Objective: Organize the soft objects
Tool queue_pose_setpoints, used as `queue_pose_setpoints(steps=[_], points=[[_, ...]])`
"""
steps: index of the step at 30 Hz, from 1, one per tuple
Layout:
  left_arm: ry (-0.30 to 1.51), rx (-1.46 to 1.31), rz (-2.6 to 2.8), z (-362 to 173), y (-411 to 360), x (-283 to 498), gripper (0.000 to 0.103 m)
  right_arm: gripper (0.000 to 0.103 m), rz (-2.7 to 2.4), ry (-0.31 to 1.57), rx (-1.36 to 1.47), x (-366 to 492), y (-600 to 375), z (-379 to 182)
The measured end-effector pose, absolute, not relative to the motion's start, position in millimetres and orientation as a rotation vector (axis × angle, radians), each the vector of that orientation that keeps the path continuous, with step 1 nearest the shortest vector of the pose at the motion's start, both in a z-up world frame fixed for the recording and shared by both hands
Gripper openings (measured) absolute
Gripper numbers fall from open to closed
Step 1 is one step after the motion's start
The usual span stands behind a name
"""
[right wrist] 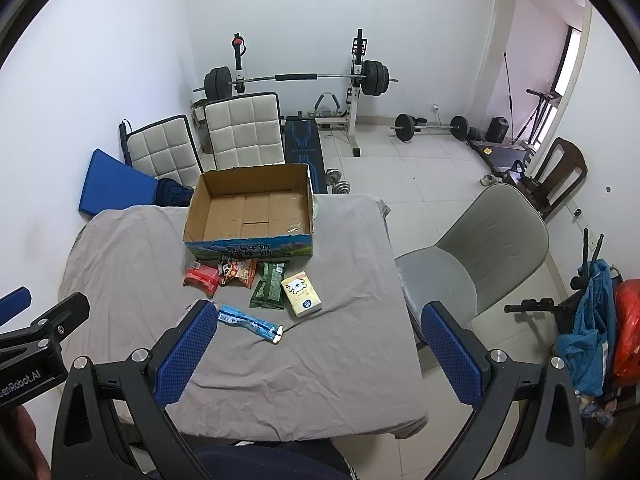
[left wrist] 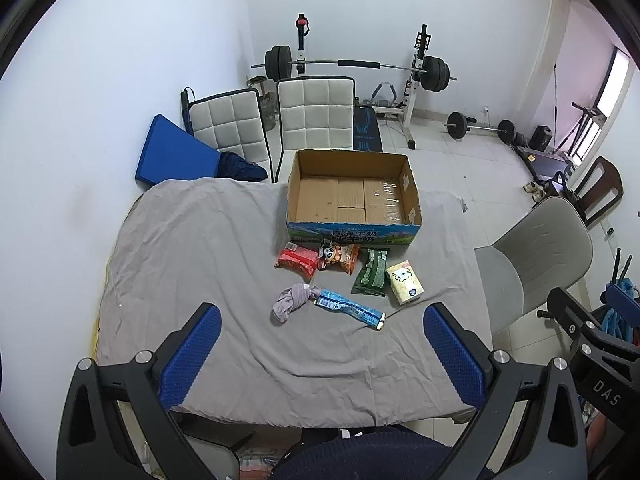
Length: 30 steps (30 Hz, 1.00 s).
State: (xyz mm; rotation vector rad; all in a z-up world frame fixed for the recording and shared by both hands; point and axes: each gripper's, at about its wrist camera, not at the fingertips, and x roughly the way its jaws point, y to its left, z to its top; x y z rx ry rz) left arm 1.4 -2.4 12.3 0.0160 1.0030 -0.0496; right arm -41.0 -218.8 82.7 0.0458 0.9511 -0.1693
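Note:
An open, empty cardboard box (left wrist: pixel 354 192) (right wrist: pixel 250 210) stands at the far side of the grey-covered table (left wrist: pixel 192 248). In front of it lie a red packet (left wrist: pixel 296 258), a panda snack bag (left wrist: pixel 340 256), a green packet (left wrist: pixel 372 272), a yellow tissue pack (left wrist: pixel 405 282), a long blue packet (left wrist: pixel 350 309) and a knotted grey cloth (left wrist: pixel 292 300). My left gripper (left wrist: pixel 320 356) is open and empty above the near table edge. My right gripper (right wrist: pixel 316 352) is open and empty, also near the front edge. The cloth is hidden behind my right gripper's left finger.
A grey chair (right wrist: pixel 476 256) stands at the table's right side. Two white padded chairs (left wrist: pixel 280 120) and a blue cushion (left wrist: pixel 172 152) stand behind the table. A barbell rack (left wrist: pixel 360 68) and weights stand by the far wall.

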Motion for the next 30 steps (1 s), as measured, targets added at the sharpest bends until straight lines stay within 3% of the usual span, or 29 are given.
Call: queue_pose_setpoints(steps=[10,15,22,30], points=[[1.014,-0.012,-0.058,8.7,3.4,7.4,0.103,0.103,-0.175,0.965,0.043,-35.6,-219.1,83.8],[1.048,-0.061,-0.032,-11.2,14.0,32.5,0.103,0.103,-0.161,1.027,0.078,-8.4,-233.6,55.2],[1.146,-0.058,0.087,-81.6,36.7,92.5,0.103,0.103,-0.115,1.211,0.065,67.0,-256.2,-51.1],[1.386,-0.050,0.151,-225.0,55.6,166.2,0.101,0.103,-0.038,1.438,0.001,164.9,-256.8,-216.6]])
